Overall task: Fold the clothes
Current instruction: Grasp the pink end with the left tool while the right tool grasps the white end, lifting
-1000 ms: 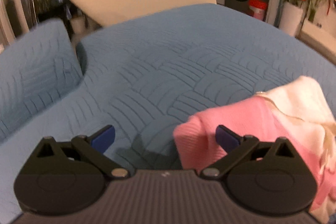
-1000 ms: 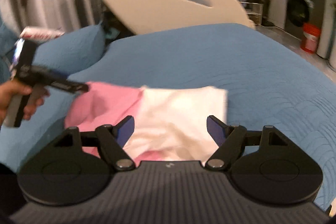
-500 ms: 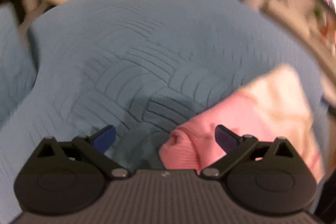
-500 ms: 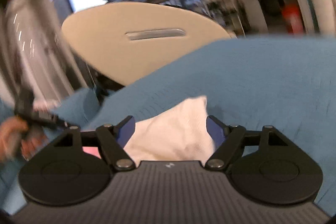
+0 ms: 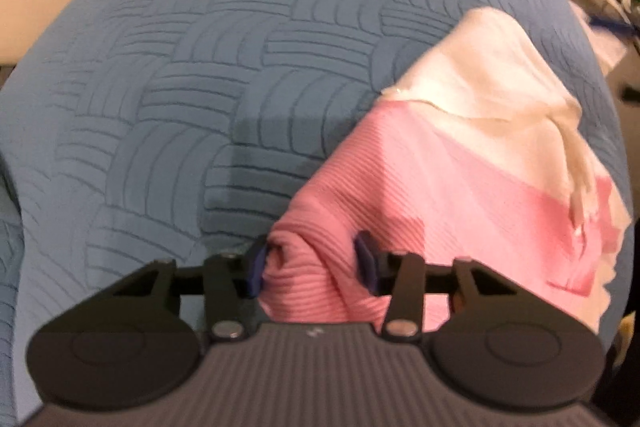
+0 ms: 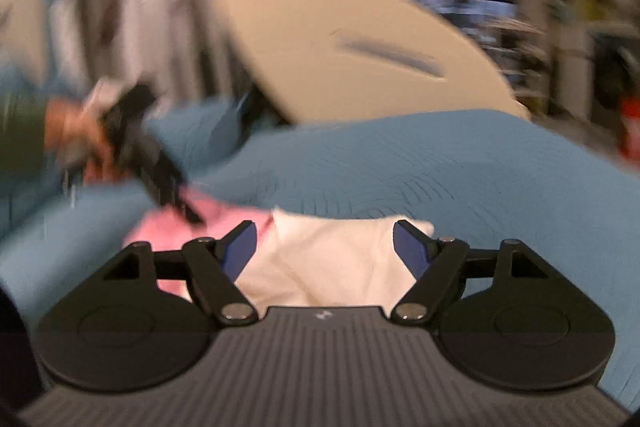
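Pinching bunched pink cloth [image 5: 420, 187], the just-closing left claw [image 5: 312, 261] may slip; the right claw [image 6: 324, 247] stands released around the white end.

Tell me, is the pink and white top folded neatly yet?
Not yet. The pink and white top lies rumpled on the blue bedspread, bunched between the left gripper's pads.
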`<control>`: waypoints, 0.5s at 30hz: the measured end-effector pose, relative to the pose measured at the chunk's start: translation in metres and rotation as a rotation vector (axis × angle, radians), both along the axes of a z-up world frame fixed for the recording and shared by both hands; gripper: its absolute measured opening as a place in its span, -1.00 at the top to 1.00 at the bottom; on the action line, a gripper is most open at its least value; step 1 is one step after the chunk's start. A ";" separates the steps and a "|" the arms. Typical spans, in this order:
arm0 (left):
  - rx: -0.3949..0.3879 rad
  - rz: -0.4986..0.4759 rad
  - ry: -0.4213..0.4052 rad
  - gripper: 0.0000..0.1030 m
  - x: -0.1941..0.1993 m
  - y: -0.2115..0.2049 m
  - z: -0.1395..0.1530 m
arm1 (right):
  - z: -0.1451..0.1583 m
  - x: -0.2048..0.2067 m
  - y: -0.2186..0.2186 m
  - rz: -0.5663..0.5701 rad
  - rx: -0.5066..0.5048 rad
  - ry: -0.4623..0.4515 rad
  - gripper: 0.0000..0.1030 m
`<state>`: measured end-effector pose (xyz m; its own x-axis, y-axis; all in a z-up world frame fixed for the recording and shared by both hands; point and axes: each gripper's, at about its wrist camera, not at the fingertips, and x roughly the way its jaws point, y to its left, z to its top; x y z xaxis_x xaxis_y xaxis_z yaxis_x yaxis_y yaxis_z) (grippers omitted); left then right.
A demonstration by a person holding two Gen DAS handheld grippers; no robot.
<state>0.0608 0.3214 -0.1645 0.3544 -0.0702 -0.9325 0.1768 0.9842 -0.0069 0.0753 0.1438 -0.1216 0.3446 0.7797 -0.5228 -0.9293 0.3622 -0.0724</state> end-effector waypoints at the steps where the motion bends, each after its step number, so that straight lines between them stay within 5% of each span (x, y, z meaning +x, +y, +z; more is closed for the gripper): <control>1: 0.008 -0.014 -0.002 0.12 0.000 0.000 0.000 | 0.001 0.008 0.008 0.028 -0.041 -0.020 -0.50; 3: 0.021 -0.042 -0.012 0.13 -0.002 -0.001 -0.001 | 0.005 0.056 0.037 0.100 -0.136 0.000 -0.49; 9: 0.001 -0.070 -0.017 0.18 0.008 0.000 -0.003 | -0.021 0.158 0.087 0.245 -0.322 0.315 -0.49; 13: -0.005 -0.062 -0.006 0.19 0.010 0.002 -0.003 | -0.059 0.175 0.107 0.291 -0.439 0.451 -0.59; 15: 0.015 -0.080 -0.010 0.28 0.009 -0.002 -0.002 | -0.065 0.168 0.109 0.334 -0.450 0.458 -0.46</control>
